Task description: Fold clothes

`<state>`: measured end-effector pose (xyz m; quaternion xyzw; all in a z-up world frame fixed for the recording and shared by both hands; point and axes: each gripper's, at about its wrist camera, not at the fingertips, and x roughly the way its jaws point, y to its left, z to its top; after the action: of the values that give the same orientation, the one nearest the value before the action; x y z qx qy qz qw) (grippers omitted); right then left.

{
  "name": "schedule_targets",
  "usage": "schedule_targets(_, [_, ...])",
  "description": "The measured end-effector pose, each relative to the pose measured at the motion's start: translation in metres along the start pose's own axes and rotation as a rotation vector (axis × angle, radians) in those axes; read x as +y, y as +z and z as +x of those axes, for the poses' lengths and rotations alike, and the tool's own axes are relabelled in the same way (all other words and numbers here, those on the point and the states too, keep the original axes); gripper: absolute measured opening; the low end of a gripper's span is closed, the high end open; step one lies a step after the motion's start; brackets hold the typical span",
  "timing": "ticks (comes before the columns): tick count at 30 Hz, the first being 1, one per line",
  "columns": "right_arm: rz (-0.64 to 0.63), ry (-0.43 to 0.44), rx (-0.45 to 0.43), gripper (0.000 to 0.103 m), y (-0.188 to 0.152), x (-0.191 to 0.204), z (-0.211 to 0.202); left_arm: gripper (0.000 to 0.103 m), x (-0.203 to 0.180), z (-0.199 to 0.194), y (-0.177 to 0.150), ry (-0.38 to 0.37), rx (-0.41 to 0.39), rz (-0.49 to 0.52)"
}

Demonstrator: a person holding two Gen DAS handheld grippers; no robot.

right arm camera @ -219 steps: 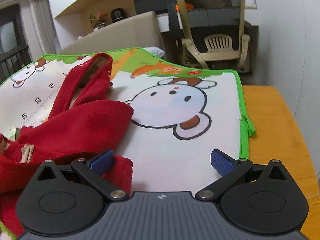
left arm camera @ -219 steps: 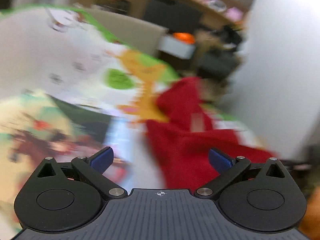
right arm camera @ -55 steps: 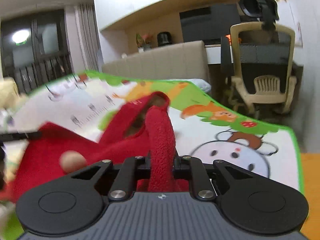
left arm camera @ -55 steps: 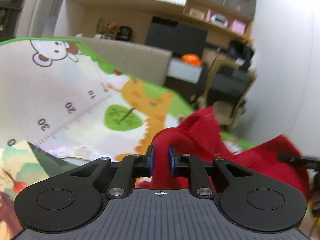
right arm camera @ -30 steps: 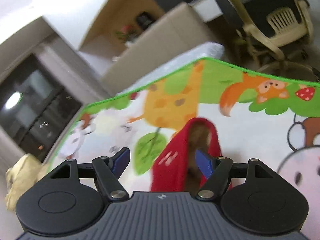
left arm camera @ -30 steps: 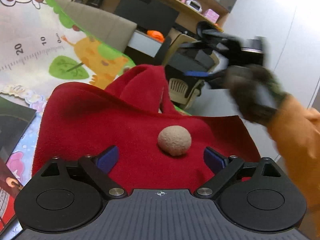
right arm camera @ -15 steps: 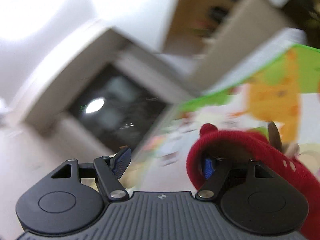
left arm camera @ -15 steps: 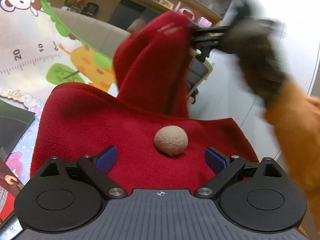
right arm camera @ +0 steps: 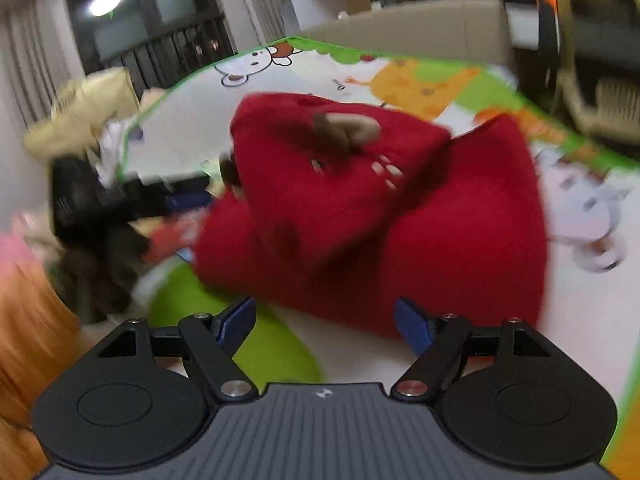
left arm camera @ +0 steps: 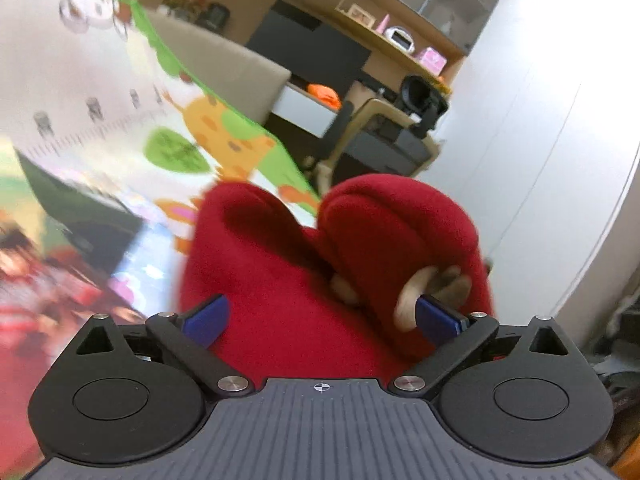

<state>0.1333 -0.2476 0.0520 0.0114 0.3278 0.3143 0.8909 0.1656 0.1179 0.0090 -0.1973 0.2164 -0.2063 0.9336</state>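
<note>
Both claws are hanging wide open and gripping nothing, the left claw (left arm camera: 322, 316) and right claw (right arm camera: 325, 322) each just short of the red fleece garment (right arm camera: 384, 216) lying bunched on the cartoon play mat (right arm camera: 452, 80).

Both your claws are spread wide, gripping nothing: left claw (left arm camera: 320, 316) and right claw (right arm camera: 326, 322) each point forward.

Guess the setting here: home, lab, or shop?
Most likely a home living room: a cartoon-animal play mat under the red fleece garment, a beige sofa behind it, and a desk chair below wall shelves.
</note>
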Motion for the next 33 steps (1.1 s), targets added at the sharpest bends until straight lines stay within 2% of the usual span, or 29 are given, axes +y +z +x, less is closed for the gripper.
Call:
schedule_targets(4, [-0.068,-0.041,-0.147,0.077,0.01,0.011,-0.022,0.102,-0.032,0.005,0.031,-0.005,-0.062,0.033])
schedule_targets(7, [-0.143,-0.083,-0.241,0.078,0.028,0.031,-0.013,0.102,-0.055,0.009,0.055,-0.009,-0.108,0.057])
schedule_targets(8, [-0.105,-0.091,-0.256,0.078,0.032,0.03,-0.008,0.102,-0.063,0.011,0.062,-0.006,-0.12,0.067])
schedule_targets(10, [-0.004,-0.105,-0.277,0.078,0.04,0.026,0.005,0.102,-0.078,0.036,0.073,0.06,-0.077,0.108])
schedule_targets(13, [0.317,0.009,-0.254,0.078,0.034,-0.01,0.021,0.102,-0.073,0.059,0.071,0.089,-0.017,0.057])
schedule_targets(15, [0.485,0.148,-0.235,0.078,0.024,-0.032,0.032,0.102,-0.066,0.063,0.062,0.113,-0.01,0.079])
schedule_targets(16, [0.544,0.228,-0.222,0.074,0.021,-0.04,0.039,0.102,-0.062,0.065,0.057,0.133,-0.003,0.093])
schedule_targets(17, [0.581,0.289,-0.214,0.067,0.02,-0.045,0.046,0.102,-0.058,0.07,0.054,0.152,0.007,0.097])
schedule_targets(18, [0.585,0.337,-0.244,0.049,0.027,-0.048,0.042,0.102,-0.052,0.074,0.053,0.172,0.015,0.091])
schedule_targets(19, [0.582,0.383,-0.282,0.039,0.035,-0.052,0.037,0.102,-0.048,0.073,0.053,0.188,0.01,0.088])
schedule_targets(21, [0.575,0.475,-0.358,0.039,0.051,-0.058,0.026,0.102,-0.039,0.068,0.054,0.213,-0.002,0.09])
schedule_targets(22, [0.521,0.467,-0.408,0.039,0.06,-0.057,0.012,0.102,-0.036,0.064,0.052,0.217,0.001,0.092])
schedule_targets(25, [0.313,0.291,-0.441,0.038,0.077,-0.045,-0.014,0.102,-0.031,0.057,0.039,0.223,0.047,0.113])
schedule_targets(27, [0.242,0.158,-0.38,0.038,0.072,-0.044,-0.011,0.102,-0.029,0.059,0.023,0.251,0.096,0.156])
schedule_targets(29, [0.205,0.002,-0.272,0.038,0.057,-0.047,0.002,0.102,-0.027,0.061,0.008,0.279,0.125,0.191])
schedule_targets(31, [0.188,-0.158,-0.177,0.038,0.041,-0.053,0.017,0.102,-0.023,0.061,0.004,0.282,0.126,0.174])
schedule_targets(33, [0.138,-0.272,-0.164,0.038,0.029,-0.051,0.019,0.102,-0.02,0.06,0.004,0.278,0.127,0.151])
